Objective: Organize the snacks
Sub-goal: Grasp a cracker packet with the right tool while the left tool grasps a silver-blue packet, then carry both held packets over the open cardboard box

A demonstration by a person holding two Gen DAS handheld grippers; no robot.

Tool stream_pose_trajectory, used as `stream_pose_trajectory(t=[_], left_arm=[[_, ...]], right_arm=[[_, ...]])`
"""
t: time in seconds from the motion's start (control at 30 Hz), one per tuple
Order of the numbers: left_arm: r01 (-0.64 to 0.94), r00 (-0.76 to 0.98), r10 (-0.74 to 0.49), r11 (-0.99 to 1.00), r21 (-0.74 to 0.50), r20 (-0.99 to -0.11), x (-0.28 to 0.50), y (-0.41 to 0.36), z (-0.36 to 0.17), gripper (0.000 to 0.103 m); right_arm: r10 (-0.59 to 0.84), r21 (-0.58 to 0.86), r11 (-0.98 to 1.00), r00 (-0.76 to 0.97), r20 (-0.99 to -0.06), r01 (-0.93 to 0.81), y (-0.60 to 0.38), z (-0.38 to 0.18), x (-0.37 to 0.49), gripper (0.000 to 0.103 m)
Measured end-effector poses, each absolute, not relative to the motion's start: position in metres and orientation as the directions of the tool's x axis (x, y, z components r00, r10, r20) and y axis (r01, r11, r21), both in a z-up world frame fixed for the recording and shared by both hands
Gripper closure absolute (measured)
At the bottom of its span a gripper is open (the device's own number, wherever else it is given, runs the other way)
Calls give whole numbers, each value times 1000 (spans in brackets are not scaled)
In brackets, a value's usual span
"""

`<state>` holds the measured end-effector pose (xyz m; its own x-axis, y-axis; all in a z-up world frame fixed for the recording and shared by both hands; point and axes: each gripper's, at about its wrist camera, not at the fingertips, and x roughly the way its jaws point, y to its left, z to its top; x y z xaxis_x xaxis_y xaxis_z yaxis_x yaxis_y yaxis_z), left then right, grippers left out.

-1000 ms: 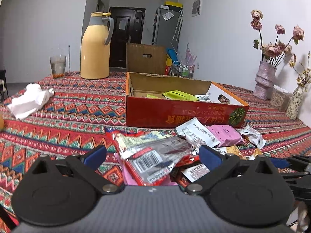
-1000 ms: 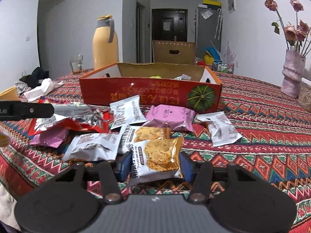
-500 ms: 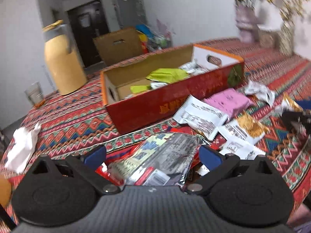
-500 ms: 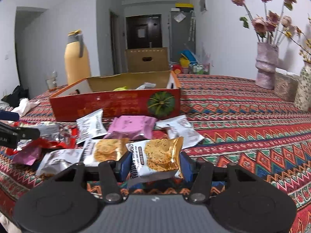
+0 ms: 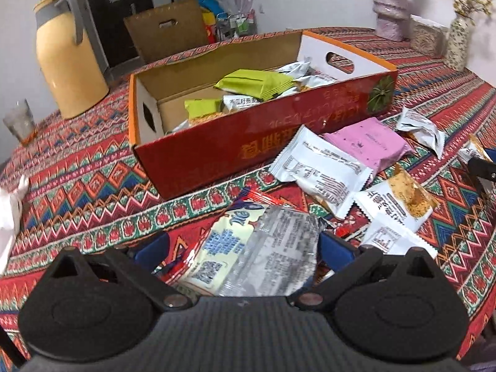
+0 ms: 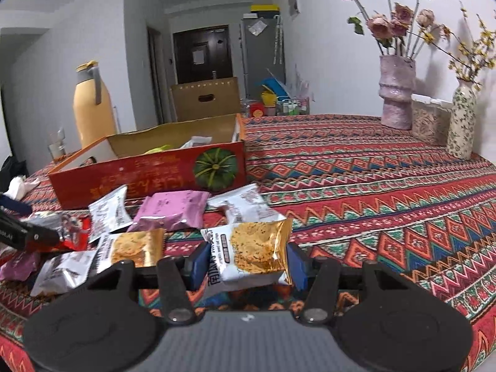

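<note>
Snack packets in both tongs: gold packet right, silver bag left, red box just beyond

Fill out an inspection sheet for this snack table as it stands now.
Surface: patterned tablecloth.
Job's things: red box part filled; loose packets in front, including pink packet.
Clutter: yellow thermos, glass, white tissue.
Grippers: left hand-held gripper holds silver-and-red packet; right hand-held gripper shut on gold cracker packet.
Cables: nothing seen.
Surroundings: flower vases, brown carton, dark door.
</note>
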<state>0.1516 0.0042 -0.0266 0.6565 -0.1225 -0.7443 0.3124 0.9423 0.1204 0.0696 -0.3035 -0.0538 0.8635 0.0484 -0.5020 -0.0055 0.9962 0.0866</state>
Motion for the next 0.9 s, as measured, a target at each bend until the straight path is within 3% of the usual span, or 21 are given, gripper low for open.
stream_pose_trajectory(t=[0.23, 0.3, 0.5, 0.9], left_arm=[[295, 652, -137, 952, 83, -746, 154, 8, -27, 3], [307, 653, -154, 949, 72, -742, 152, 8, -26, 17], [323, 667, -160, 942, 89, -728, 145, 2, -24, 38], [307, 730, -147, 943, 129, -667, 129, 1, -20, 42]], right_arm=[[37, 94, 996, 857, -513, 13, -310, -56, 74, 50], [37, 93, 996, 856, -515, 13, -310, -57, 75, 50], [41, 91, 996, 853, -520, 8, -307, -58, 76, 50], [46, 84, 996, 853, -520, -2, -303, -57, 76, 50]])
